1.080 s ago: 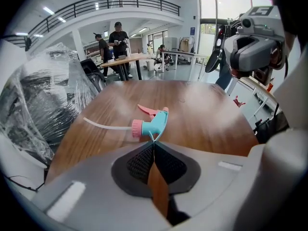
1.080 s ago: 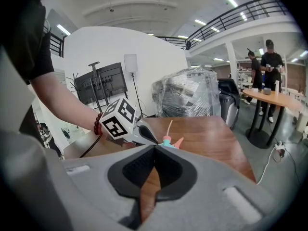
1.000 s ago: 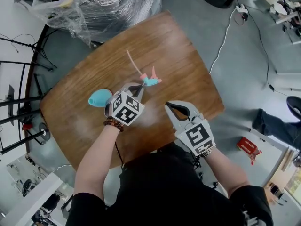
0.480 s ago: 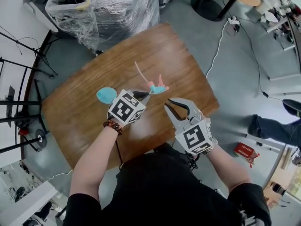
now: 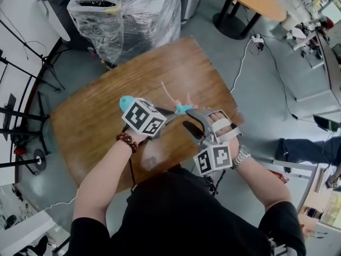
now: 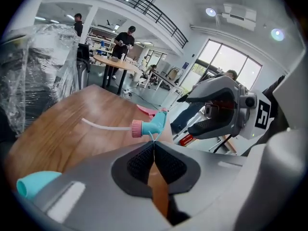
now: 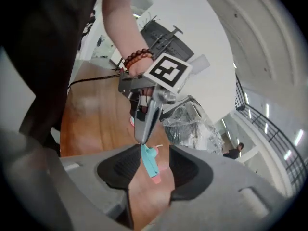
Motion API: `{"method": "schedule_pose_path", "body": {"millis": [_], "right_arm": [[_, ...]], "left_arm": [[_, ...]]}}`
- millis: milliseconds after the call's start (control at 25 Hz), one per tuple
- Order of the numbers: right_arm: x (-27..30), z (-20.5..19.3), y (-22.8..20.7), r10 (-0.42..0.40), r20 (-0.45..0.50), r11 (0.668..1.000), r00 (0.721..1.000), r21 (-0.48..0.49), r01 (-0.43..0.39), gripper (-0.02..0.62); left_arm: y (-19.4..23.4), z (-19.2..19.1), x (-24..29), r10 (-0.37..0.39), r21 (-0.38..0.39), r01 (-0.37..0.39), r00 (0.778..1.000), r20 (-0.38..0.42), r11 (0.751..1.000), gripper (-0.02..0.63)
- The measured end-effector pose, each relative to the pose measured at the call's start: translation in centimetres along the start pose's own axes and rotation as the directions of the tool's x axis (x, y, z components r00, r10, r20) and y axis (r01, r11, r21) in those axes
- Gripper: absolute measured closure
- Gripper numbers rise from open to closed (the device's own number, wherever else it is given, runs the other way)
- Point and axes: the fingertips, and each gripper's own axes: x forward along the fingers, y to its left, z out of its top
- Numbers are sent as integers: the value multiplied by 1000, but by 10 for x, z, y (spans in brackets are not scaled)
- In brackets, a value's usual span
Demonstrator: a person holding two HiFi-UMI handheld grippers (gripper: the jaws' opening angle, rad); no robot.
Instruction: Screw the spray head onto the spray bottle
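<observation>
Left gripper view: the left gripper (image 6: 154, 144) has its jaws closed tight on a thin bit of the spray head (image 6: 155, 123), held above the worktop (image 6: 72, 129). The right gripper (image 7: 154, 158) has just been opening its jaws, which stand wide around the spray head without pressing it. The bottle (image 6: 36, 186) lies beside the left gripper.

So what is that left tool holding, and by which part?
The spray head, pinched at its teal end between the left tool's closed tips.
</observation>
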Motion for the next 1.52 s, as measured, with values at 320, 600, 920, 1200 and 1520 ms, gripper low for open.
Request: {"method": "schedule_pose_path", "body": {"millis": [320, 600, 920, 1200, 1520], "right_arm": [[16, 9, 12, 29, -90, 927, 995, -370, -60, 405], [24, 7, 15, 40, -142, 864, 989, -492, -106, 399], [31, 11, 13, 49, -159, 857, 986, -499, -123, 402], [30, 15, 12, 41, -162, 847, 986, -517, -120, 472], [32, 3, 8, 149, -204, 903, 968, -370, -217, 474]], "left_arm": [[-31, -1, -16, -149, -54, 150, 989, 13, 987, 584], [-41, 6, -32, -227, -105, 232, 972, 51, 967, 586], [-56, 11, -43, -323, -138, 333, 942, 89, 933, 586], [-57, 9, -45, -342, -127, 352, 935, 95, 927, 584], [-45, 1, -60, -263, -38, 269, 957, 121, 962, 459]]}}
